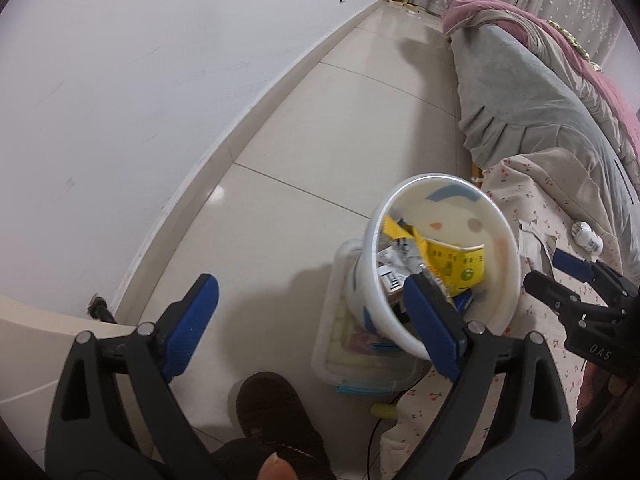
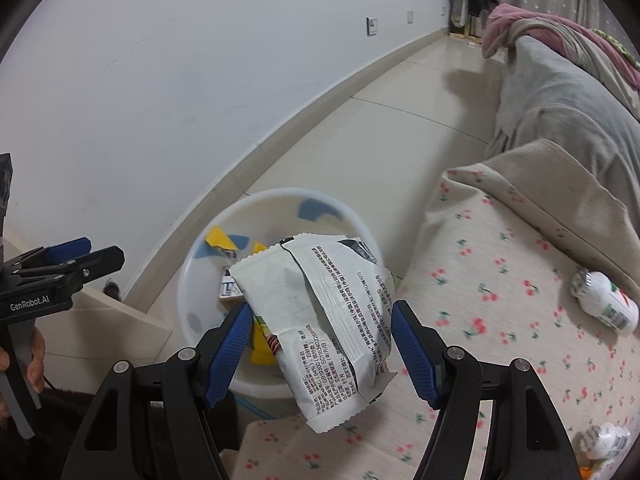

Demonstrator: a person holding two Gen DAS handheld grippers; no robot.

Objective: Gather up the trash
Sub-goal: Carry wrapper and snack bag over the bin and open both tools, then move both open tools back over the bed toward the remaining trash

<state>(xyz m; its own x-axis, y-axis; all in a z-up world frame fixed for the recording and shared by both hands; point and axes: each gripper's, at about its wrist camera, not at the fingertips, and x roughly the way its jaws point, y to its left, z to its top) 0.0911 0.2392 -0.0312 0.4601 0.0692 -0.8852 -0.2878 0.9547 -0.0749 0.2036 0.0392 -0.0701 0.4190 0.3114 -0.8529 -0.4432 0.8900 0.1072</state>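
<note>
White plastic forms a small trash bin [image 2: 276, 204] standing beside a bed [image 2: 520, 280] with a cherry-print sheet. The right gripper [image 2: 320, 344] has its blue fingers [image 2: 412, 352] clamped on a crumpled white wrapper [image 2: 320, 320], held above the bin's near rim. The left gripper [image 1: 312, 328] has its fingers [image 1: 192, 320] spread wide apart, one reaching inside the bin [image 1: 500, 280], where yellow packaging [image 1: 456, 264] lies. Two small white bottles [image 2: 608, 304] rest on the bed.

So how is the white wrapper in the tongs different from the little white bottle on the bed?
The white wrapper is flat, crumpled and torn, hanging between the right tongs over the bin. The white bottle is round and solid, lying on its side on the flowered sheet, untouched. Both are white with print.
</note>
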